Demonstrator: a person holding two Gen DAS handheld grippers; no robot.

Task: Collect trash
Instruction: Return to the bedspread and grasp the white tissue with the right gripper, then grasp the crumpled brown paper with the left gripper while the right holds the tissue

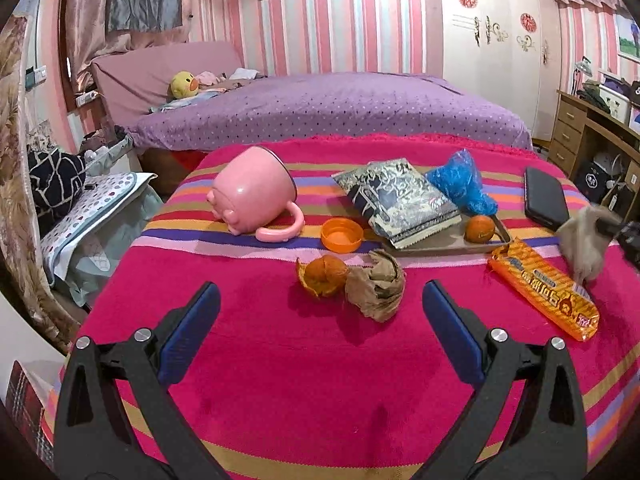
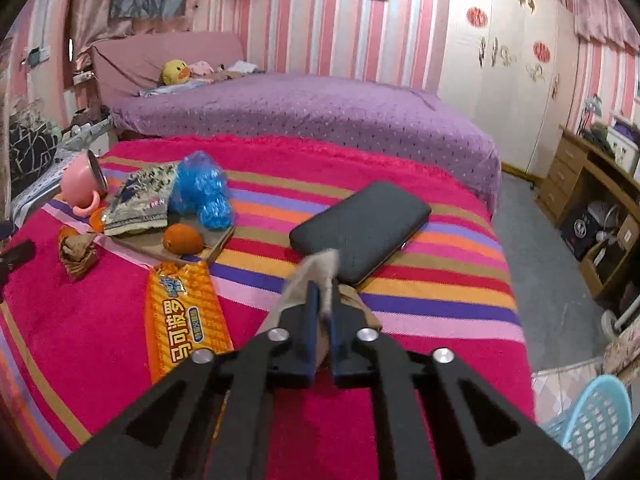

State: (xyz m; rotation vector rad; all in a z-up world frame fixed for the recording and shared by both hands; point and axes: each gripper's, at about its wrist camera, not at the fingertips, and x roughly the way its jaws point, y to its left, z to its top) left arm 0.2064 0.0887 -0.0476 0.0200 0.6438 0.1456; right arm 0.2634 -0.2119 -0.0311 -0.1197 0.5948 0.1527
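Striped blanket (image 1: pixel 320 360): pink, covers the surface, holds all items
Left gripper (image 1: pixel 320 304): jaws spread wide, nothing between them, just short of a crumpled brown paper ball (image 1: pixel 376 290) beside an orange peel (image 1: pixel 322 274)
Right gripper (image 2: pixel 325 300): clenched on 1 crumpled paper wad (image 2: pixel 316 270), near a black phone (image 2: pixel 360 228)
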